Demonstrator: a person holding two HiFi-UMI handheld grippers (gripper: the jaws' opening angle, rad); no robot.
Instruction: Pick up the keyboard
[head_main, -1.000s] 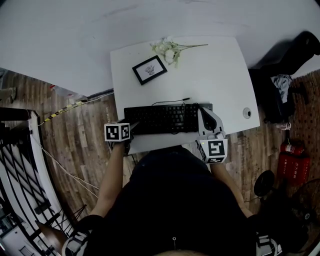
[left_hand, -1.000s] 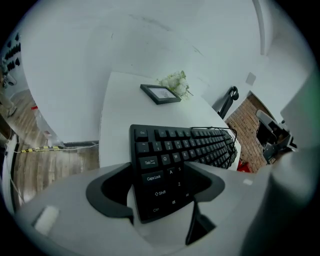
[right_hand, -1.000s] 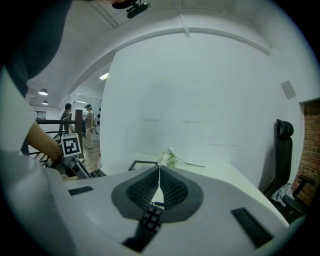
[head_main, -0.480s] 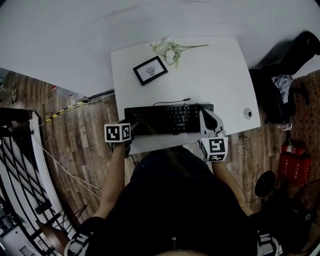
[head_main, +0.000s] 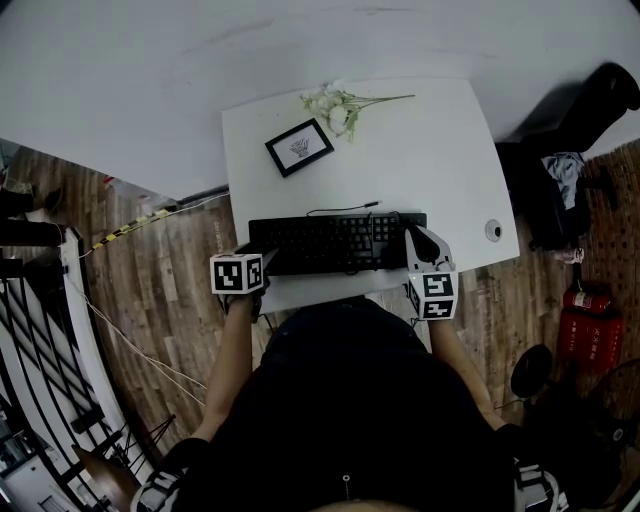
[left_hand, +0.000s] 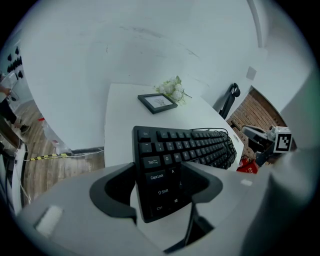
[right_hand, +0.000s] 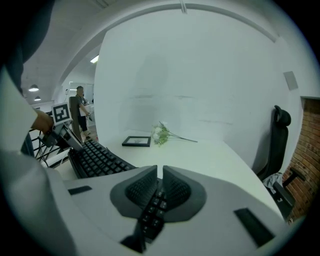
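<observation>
Black keyboard (head_main: 335, 241) stretches along the near edge of the white worktop (head_main: 430, 150), on the person's side of the picture frame (head_main: 300, 146). Its left end is clamped between the wide-set jaws of the left hand-held gripper (left_hand: 157, 185). The right hand-held gripper (right_hand: 159, 186) is clenched tight on its right end, with keys between the pads.

black keyboard (head_main: 330, 242); white table (head_main: 430, 160); white flowers (head_main: 335, 103).

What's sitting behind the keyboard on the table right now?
A framed picture and white flowers lie behind the keyboard, its cable looping along its rear edge. The table under the keyboard is covered.
</observation>
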